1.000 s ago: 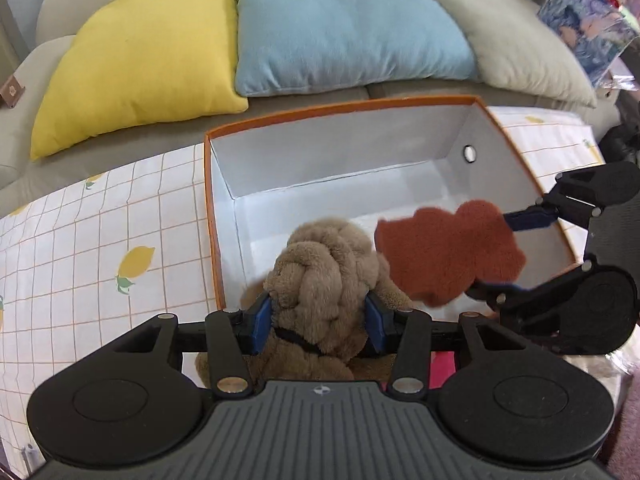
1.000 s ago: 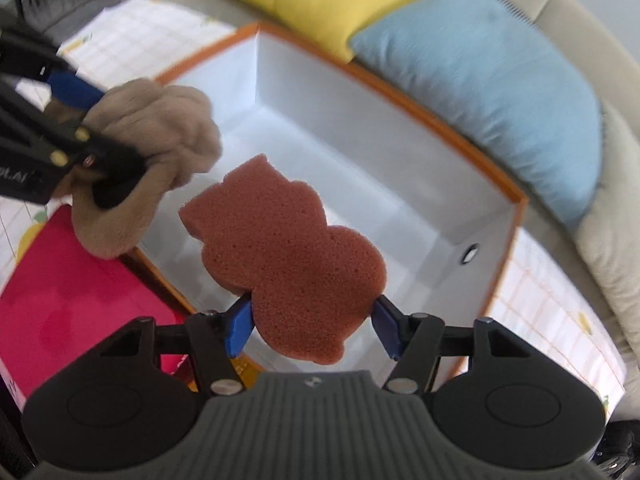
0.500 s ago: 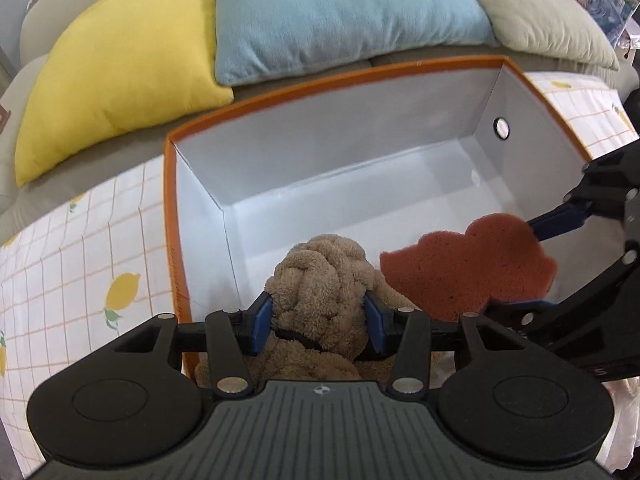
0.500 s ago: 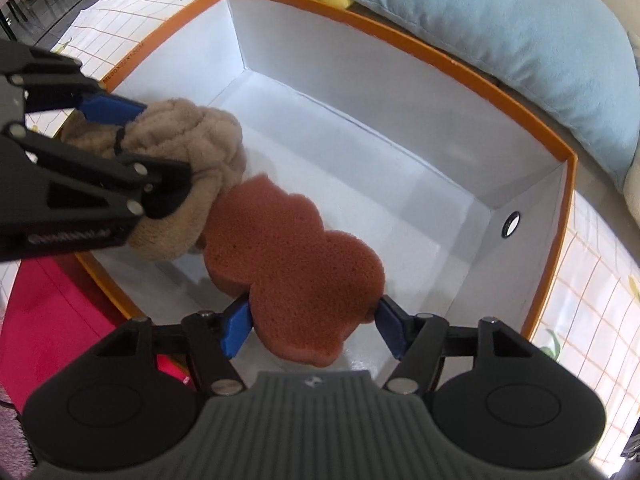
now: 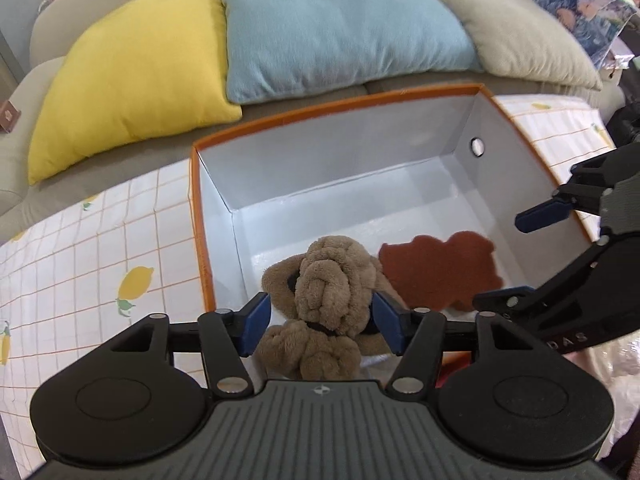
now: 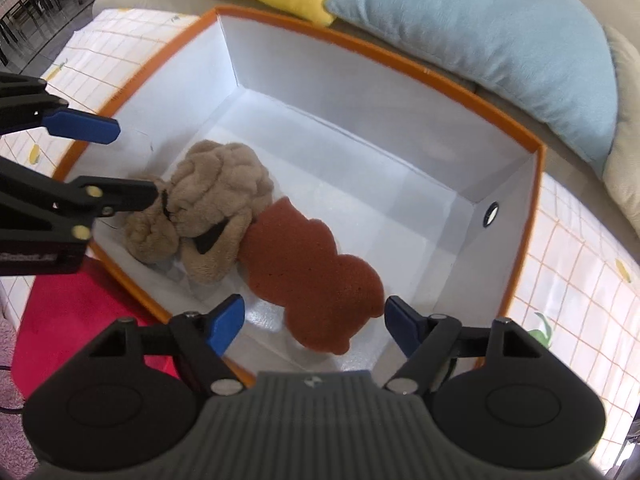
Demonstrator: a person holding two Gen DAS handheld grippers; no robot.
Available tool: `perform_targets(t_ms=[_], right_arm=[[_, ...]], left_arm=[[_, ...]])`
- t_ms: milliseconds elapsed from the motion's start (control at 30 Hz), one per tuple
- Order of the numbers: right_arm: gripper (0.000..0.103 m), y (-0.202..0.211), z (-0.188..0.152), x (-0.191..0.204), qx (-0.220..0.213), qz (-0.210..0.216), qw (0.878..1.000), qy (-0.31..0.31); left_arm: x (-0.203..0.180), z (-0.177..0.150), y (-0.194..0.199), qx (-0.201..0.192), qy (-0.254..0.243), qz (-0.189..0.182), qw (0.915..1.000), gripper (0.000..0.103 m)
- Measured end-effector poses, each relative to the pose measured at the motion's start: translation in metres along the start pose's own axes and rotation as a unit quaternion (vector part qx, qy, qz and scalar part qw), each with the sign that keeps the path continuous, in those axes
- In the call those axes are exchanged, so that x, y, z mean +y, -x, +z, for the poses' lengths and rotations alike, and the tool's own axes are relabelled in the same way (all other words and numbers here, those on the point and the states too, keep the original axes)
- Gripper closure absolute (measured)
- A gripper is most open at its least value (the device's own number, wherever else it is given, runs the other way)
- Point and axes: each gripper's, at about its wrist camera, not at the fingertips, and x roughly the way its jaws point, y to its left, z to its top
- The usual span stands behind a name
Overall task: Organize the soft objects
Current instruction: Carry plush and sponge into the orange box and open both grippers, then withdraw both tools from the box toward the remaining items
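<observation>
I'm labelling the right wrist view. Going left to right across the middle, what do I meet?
left gripper → tan plush toy → brown sponge → hole in the box wall → lemon-print cloth

One box (image 6: 516, 216), one plush toy (image 6: 216, 208), one sponge (image 6: 316, 280), three cushions (image 5: 340, 28), two grippers (image 6: 312, 320).

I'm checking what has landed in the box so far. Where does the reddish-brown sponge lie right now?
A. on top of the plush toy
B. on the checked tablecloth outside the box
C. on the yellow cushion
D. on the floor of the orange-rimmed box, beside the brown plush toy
D: the sponge lies flat on the white floor of the box, its edge against the plush toy.
</observation>
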Motion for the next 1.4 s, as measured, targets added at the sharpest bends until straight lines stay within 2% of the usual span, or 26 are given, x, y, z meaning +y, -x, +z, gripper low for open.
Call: perform_targets(t_ms=[167, 267, 433, 567, 633, 800, 1033, 1200, 1400], right_arm=[[0.027, 0.039, -0.02, 0.007, -0.058, -0.017, 0.998, -0.007], [0.027, 0.071, -0.042, 0.012, -0.109, -0.018, 0.994, -0.025], [0.027, 0.114, -0.099, 0.022, -0.189, -0.023, 0.979, -0.069], [0.027, 0.133, -0.152, 0.031, -0.232, -0.034, 0.965, -0.116], [0.027, 0.138, -0.178, 0.037, -0.245, -0.054, 0.959, -0.135], [0.027, 0.132, -0.238, 0.048, -0.246, -0.088, 0.945, -0.199], [0.027, 0.111, -0.298, 0.054, -0.205, -0.121, 0.936, -0.259], [0.027, 0.101, -0.313, 0.042, -0.19, -0.122, 0.929, -0.294], [0.027, 0.096, -0.301, 0.015, -0.198, -0.137, 0.92, -0.311]], left_arm=[[-0.014, -0.015, 0.052, -0.063, -0.003, -0.002, 0.998, 0.035], [-0.027, -0.032, 0.085, -0.105, 0.0, -0.02, 0.9943, 0.035], [-0.048, -0.07, 0.127, -0.156, 0.013, -0.053, 0.9862, 0.035], [-0.064, -0.098, 0.14, -0.178, 0.025, -0.081, 0.9803, 0.037], [-0.074, -0.113, 0.141, -0.184, 0.025, -0.093, 0.9782, 0.038], [-0.101, -0.142, 0.129, -0.188, 0.006, -0.117, 0.9752, 0.038], [-0.132, -0.163, 0.097, -0.14, -0.008, -0.142, 0.9799, 0.039], [-0.148, -0.166, 0.085, -0.12, -0.023, -0.136, 0.9831, 0.039], [-0.16, -0.155, 0.073, -0.114, -0.037, -0.12, 0.9854, 0.039]])
